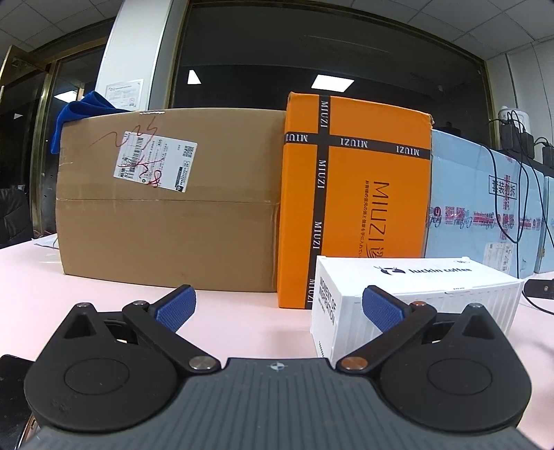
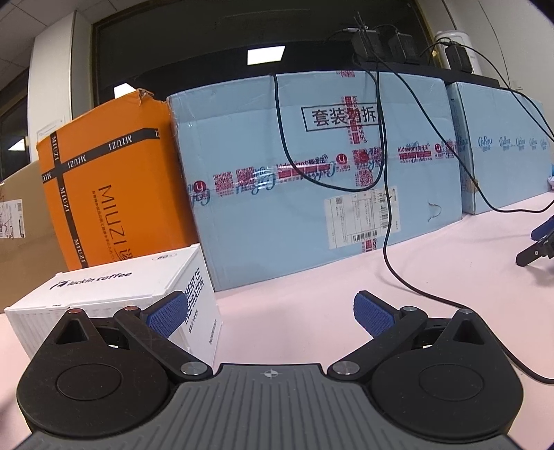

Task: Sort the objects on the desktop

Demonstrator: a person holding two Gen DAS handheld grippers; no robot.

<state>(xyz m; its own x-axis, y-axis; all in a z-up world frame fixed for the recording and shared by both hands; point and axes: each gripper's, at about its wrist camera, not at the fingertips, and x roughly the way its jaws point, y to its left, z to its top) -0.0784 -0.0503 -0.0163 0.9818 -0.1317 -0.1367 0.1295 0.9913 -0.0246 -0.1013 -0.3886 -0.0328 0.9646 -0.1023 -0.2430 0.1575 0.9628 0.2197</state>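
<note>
Pink desk, white coffee box (before orange carton), left gripper and right gripper both wide, empty.

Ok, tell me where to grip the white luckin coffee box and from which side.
Probably across its narrow width, one pad on each long ribbed side. The white luckin coffee box lies flat on the table, short printed end facing the open left gripper, so come in from that end.

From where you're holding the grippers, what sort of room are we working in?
Most likely an office or meeting room used for storage: a tiled ceiling with panel lights, dark glass partitions, and shipping boxes lined up on a long pale table, including an orange carton and a brown carton.
</note>
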